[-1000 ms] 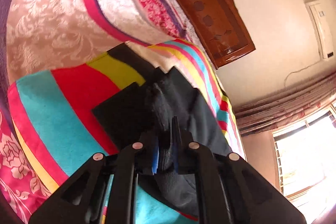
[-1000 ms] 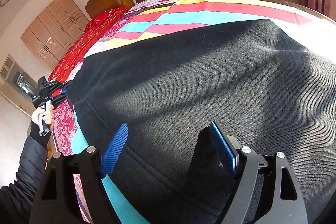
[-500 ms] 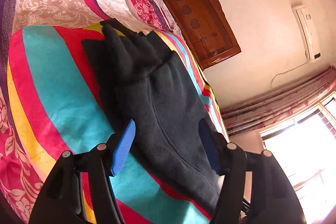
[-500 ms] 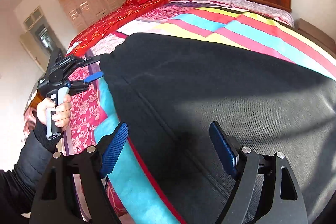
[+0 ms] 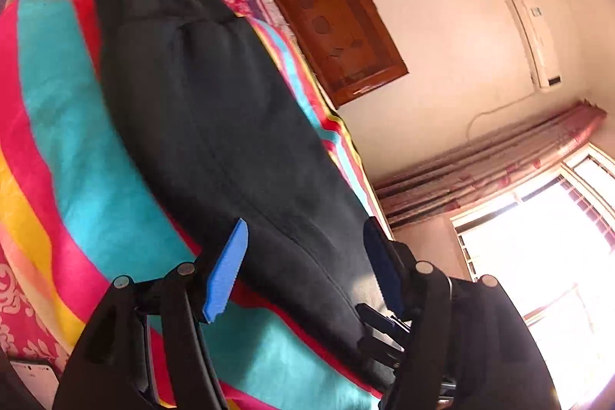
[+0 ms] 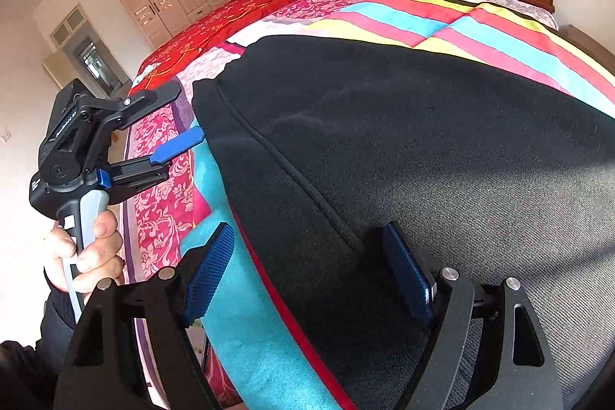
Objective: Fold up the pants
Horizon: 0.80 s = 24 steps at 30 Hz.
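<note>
Pants [image 6: 403,148] spread dark and flat across striped blanket [image 5: 65,125], one fold seemingly laid. Left gripper [image 5: 303,260] spread wide, empty, above near edge; right gripper [image 6: 311,271] likewise wide, gripping nothing. Between folds, likely. Next: pinching an end edge, carrying it over for the second fold.

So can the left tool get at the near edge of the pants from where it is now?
Probably yes. The left tool is open, with nothing between it and the black pants lying flat on the striped blanket.
</note>
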Motion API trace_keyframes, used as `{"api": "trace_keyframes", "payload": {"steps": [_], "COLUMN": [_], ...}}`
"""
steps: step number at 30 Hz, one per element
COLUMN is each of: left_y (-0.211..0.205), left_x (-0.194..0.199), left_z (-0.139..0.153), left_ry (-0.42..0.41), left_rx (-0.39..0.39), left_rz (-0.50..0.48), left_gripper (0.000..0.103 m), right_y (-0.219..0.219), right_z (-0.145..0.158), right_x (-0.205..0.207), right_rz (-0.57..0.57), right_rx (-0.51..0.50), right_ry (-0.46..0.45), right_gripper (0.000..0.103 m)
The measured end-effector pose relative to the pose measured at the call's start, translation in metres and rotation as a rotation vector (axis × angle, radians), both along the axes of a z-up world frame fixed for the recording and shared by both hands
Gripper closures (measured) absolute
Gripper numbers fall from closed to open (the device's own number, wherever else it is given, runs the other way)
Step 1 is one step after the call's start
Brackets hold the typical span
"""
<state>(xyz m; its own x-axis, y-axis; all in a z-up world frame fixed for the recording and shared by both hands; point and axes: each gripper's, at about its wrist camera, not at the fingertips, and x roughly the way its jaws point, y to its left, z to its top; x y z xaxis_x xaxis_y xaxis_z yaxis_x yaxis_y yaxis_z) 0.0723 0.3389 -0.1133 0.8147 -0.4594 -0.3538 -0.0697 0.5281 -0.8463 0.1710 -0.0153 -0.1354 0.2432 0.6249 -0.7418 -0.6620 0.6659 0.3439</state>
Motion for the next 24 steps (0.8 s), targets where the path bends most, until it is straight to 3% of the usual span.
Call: {"api": "trace_keyframes", "payload": {"steps": [2,4,5,7,11,13,16,18,21,24], "left_y": [-0.014,-0.025,-0.029,-0.033,-0.030,-0.034,-0.052,-0.062,-0.075,-0.103], "left_x": [0.013,0.037,0.042,0.040,0.027,0.031,0.048,0.046,0.040,0.045], "left_z": [0.004,-0.016,-0.026,-0.027,-0.007,-0.004,-0.021,-0.009,0.014,0.029], "left_ry": [-0.006,0.143,0.176,0.165,0.049,0.058,0.171,0.153,0.045,0.022], "left_rx": [0.053,0.083,0.074,0.097,0.019,0.087,0.111,0.208,0.175,0.229], "left_rz": [-0.022,-0.062,-0.074,-0.070,-0.070,-0.069,-0.139,-0.130,-0.191,-0.241], "left_gripper": [0.027,0.029,0.029,0.029,0.025,0.016,0.016,0.015,0.014,0.012], "right_y": [-0.002,-0.008,-0.011,-0.019,-0.027,-0.029,-0.039,-0.050,-0.086,-0.126], "right_z": [0.000,-0.001,0.000,0.003,0.008,-0.001,-0.003,0.008,0.029,0.026], "right_x": [0.001,-0.001,-0.001,-0.001,0.006,0.011,0.008,0.013,0.043,0.089], "right_rz": [-0.010,-0.020,-0.025,-0.039,-0.085,-0.107,-0.071,-0.074,-0.204,-0.368], "right_rx": [0.010,0.013,0.014,0.018,0.040,0.005,0.011,0.004,0.017,-0.005], "right_ry": [0.011,0.017,0.020,0.017,-0.006,0.009,0.029,0.013,-0.077,-0.094], "right_gripper": [0.025,0.025,0.025,0.025,0.025,0.025,0.024,0.023,0.018,0.016]}}
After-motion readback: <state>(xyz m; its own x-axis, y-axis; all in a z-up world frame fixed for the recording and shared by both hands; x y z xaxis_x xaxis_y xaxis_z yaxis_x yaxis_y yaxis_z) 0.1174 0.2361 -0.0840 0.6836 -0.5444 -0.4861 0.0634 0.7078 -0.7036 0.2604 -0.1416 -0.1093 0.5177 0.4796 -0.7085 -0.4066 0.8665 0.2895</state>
